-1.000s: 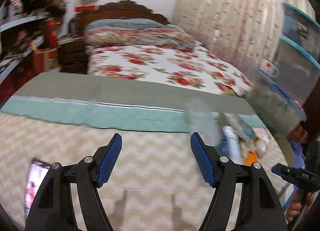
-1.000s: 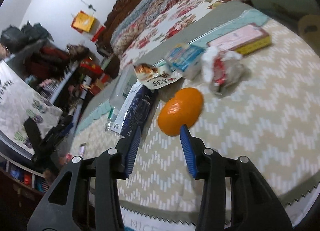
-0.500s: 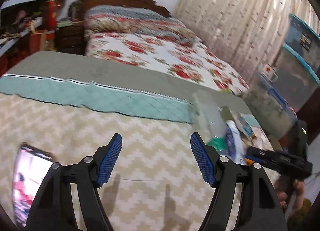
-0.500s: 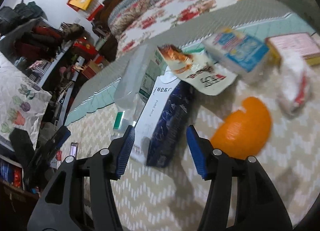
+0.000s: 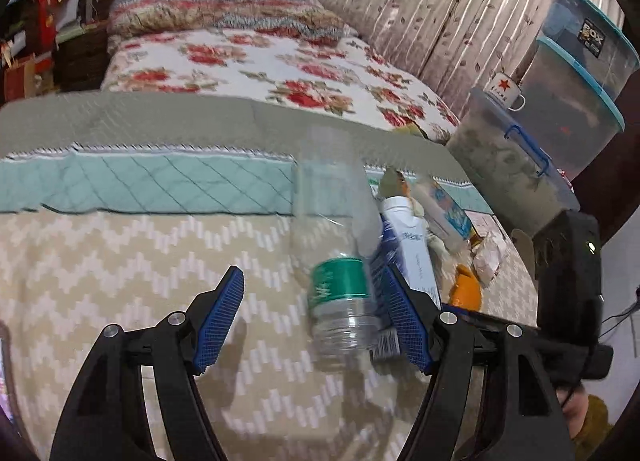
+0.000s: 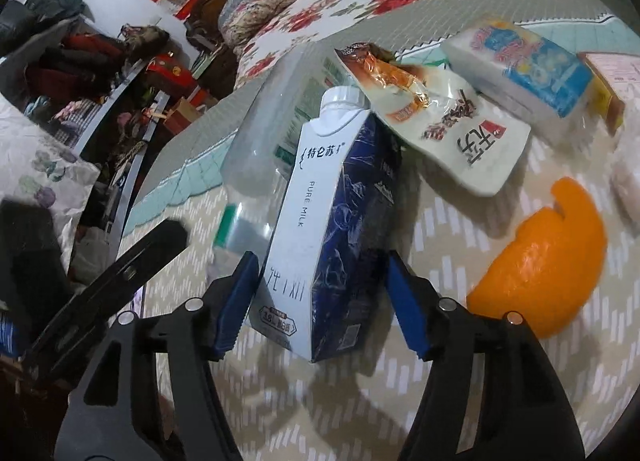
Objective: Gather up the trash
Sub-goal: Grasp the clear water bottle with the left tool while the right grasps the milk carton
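Observation:
A clear plastic bottle (image 5: pixel 340 261) with a green label lies on the zigzag blanket (image 5: pixel 120 261). Its near end sits between the fingers of my left gripper (image 5: pixel 316 317), close to the right pad and untouched; that gripper is open. A white and dark blue milk carton (image 6: pixel 328 229) lies beside the bottle (image 6: pixel 256 165). My right gripper (image 6: pixel 320 301) straddles the carton's near end, its jaws opening, with a gap at the right pad. An orange peel (image 6: pixel 548 261), a snack wrapper (image 6: pixel 452 129) and a tissue pack (image 6: pixel 520 69) lie beyond.
Stacked plastic storage bins (image 5: pixel 560 133) with an enamel mug (image 5: pixel 505 90) on top stand at the bed's right. A floral bedspread (image 5: pixel 280 69) stretches behind. Cluttered shelves (image 6: pixel 80 73) line the left wall. A pink box (image 6: pixel 616 81) lies at the far right.
My left gripper has dropped and moved right up to the bottle. My right gripper has shifted left from the orange peel to the milk carton, and its jaws have widened.

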The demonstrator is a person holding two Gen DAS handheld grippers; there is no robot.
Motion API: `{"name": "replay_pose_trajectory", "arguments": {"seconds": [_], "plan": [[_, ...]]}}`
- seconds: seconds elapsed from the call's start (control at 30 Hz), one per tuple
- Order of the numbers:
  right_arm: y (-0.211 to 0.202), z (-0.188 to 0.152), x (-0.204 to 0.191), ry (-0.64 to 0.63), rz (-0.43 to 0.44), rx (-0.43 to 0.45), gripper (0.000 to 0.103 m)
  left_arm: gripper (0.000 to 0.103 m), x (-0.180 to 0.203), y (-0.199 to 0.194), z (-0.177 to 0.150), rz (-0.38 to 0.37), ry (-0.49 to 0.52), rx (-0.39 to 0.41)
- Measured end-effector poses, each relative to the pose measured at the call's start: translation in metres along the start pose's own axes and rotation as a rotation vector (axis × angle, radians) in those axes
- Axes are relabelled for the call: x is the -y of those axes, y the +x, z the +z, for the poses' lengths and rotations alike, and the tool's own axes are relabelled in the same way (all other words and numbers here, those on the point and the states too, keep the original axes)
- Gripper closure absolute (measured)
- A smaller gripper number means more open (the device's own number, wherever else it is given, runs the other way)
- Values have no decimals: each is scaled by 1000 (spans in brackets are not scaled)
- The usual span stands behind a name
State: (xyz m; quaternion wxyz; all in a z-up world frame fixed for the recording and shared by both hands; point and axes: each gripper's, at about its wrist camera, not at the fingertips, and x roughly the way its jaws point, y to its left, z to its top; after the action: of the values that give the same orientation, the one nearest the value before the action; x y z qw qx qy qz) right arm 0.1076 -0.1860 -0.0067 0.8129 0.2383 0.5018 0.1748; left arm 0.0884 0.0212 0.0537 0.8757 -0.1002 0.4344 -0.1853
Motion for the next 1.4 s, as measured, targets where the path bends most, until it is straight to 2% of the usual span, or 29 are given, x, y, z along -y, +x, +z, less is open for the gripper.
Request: {"name": "replay_pose_trajectory", "arguments": {"seconds": [0.07, 0.13, 0.33, 0.37, 0.4, 0.43, 0.5, 0.7, 0.93, 1.17, 1.23, 1.3, 1.37, 1.4], "plan": [[-6, -9, 2, -8, 3, 7, 39, 33, 4, 9, 1, -14, -5, -21], [-13, -18, 3, -9, 0, 17, 39, 27, 8, 16, 1, -15, -4, -32], [-43, -50, -1, -103, -76, 63, 39, 28, 29, 37, -6, 0, 52, -78], [-48, -55, -1, -118, -94, 71, 39, 35, 33, 42, -8, 10, 62, -89], [-51, -59, -2, -127, -103, 77, 39, 56, 34, 46, -10, 15, 68, -102], [-54, -62, -1, -135, -112, 83, 39, 62, 35, 52, -12, 27, 73, -131], [-60, -66, -1, -149, -130, 95, 39, 64, 31, 55, -16, 23, 64, -149], [-69, -76, 3, -154, -134, 108, 39, 64, 21, 27, -29, 47, 69, -124], [-67, -78, 2, -151, -123, 103, 39, 64, 0, -18, -63, 46, 45, -125], [-65, -81, 1, -153, -127, 97, 39, 64, -5, -51, -87, 50, 51, -106], [-65, -82, 0, -162, -135, 100, 39, 59, -1, -55, -90, 72, 70, -95], [-63, -82, -3, -172, -147, 103, 38, 37, 3, -57, -91, 90, 82, -80], [-63, -83, -6, -180, -153, 103, 37, 26, 4, -60, -87, 110, 74, -61], [-63, -83, -6, -182, -156, 103, 37, 26, 4, -61, -85, 107, 69, -54]]}}
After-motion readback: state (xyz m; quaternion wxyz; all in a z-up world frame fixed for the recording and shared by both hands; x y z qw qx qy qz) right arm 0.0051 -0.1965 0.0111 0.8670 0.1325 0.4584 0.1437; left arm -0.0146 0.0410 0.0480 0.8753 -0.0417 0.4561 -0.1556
